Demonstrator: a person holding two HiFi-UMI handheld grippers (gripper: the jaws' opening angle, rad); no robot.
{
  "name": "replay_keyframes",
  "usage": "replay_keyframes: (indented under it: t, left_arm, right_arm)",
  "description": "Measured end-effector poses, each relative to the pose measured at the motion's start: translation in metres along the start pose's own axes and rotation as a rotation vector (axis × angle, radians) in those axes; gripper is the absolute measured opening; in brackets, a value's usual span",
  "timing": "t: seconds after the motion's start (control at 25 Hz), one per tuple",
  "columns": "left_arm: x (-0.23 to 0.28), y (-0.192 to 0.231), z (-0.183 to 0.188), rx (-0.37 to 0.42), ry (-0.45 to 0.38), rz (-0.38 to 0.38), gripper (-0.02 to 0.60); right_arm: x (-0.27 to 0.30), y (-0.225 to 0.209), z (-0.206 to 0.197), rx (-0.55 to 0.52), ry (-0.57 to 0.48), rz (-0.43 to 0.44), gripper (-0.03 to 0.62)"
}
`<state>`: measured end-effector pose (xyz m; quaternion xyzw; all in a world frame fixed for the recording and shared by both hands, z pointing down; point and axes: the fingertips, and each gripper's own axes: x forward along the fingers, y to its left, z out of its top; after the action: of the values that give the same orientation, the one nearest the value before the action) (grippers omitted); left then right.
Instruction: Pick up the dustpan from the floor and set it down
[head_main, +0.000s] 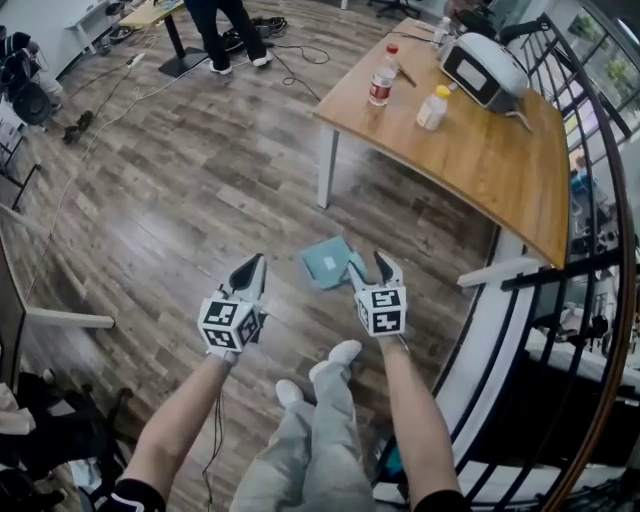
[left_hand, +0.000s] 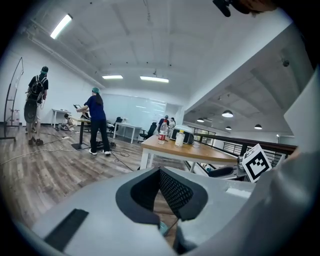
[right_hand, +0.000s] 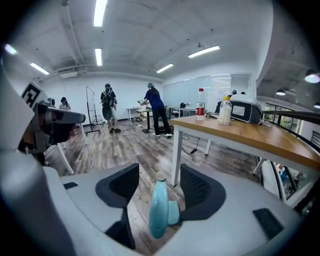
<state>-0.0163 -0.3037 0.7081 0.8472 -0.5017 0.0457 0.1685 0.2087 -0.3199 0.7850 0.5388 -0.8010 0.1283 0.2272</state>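
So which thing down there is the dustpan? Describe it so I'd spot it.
Start at the big wooden table and drop to the plank floor near its white leg. The dustpan lies there, its handle between the open jaws of the right claw. Its pale teal colour and flat scoop shape set it apart from the bottles up on the table.

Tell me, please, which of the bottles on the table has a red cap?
The taller clear bottle with the red label; the shorter whitish bottle has a yellow cap.
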Motion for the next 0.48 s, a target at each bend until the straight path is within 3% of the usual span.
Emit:
replay_keyframes:
  t: [0.48]
  left_arm:
    - [0.035,0.009,-0.042,0.006,0.045,-0.012,-0.002]
  right_arm:
    - [0.066,0.001,-0.053,-0.008,0.17,0.02,0.261]
